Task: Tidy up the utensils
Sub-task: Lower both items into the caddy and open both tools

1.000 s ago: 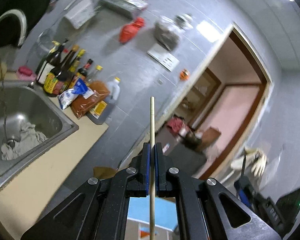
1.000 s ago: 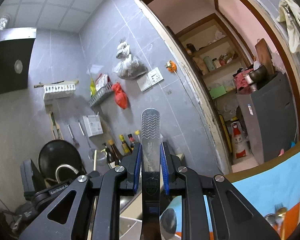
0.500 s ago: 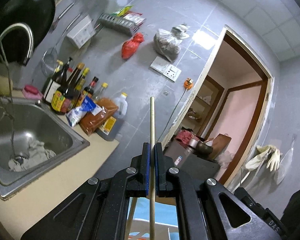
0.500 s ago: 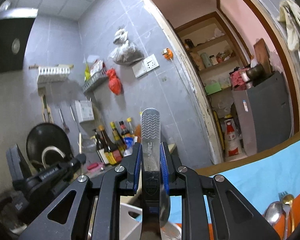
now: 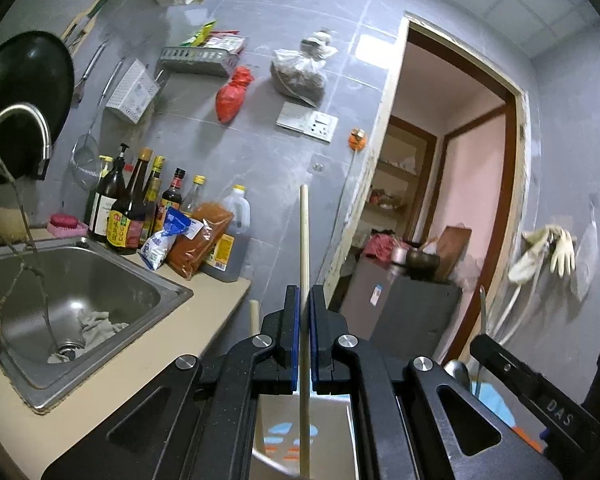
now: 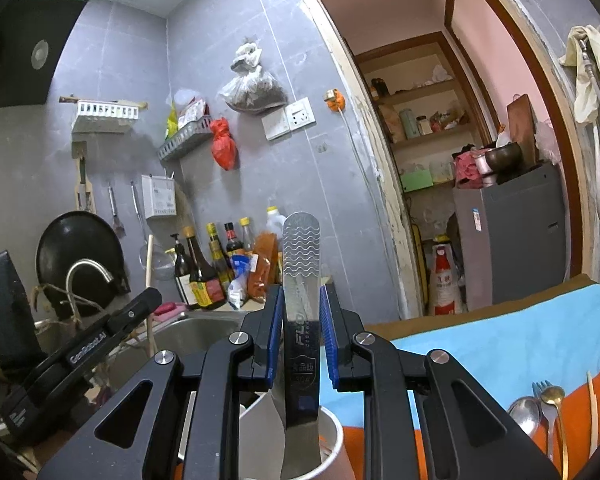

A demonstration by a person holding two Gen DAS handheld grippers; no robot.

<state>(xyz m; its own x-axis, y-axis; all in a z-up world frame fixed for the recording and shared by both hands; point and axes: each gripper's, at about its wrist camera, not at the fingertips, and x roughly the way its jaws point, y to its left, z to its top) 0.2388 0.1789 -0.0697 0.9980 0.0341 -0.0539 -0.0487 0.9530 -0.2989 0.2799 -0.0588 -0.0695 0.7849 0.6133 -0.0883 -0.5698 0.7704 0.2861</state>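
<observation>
Right wrist view: the right tongs (image 6: 300, 322), which a second ago were raised toward the grey tiled wall (image 6: 284, 60), have tipped down over the white paper cup (image 6: 334, 438), and the flat stainless-steel utensil handle with a wave-embossed tip (image 6: 301, 264) now reaches into that cup; the blue pads stand slightly off its edges, so the grip looks loosened, likely the start of a release. The left tongs (image 5: 304, 334) have likewise swung level and remain clenched on a slender pale wooden chopstick (image 5: 304, 240), which hangs over a shiny metal container (image 5: 336, 432) below, its lower end cut off by the frame. Both pieces appear close to being dropped into holders. On the blue-and-orange cloth (image 6: 500, 344) covering the worktop, toward its right edge, a steel spoon (image 6: 523, 414), a gold spoon (image 6: 553, 400), a fork (image 6: 540, 390) and another pale chopstick (image 6: 592, 412) await sorting. Beyond lie a stainless-steel sink (image 5: 80, 280) holding a rag, a row of dark sauce bottles (image 5: 136, 208), a black wok (image 5: 24, 92) on the wall and an open wood-framed doorway (image 5: 456, 184).
</observation>
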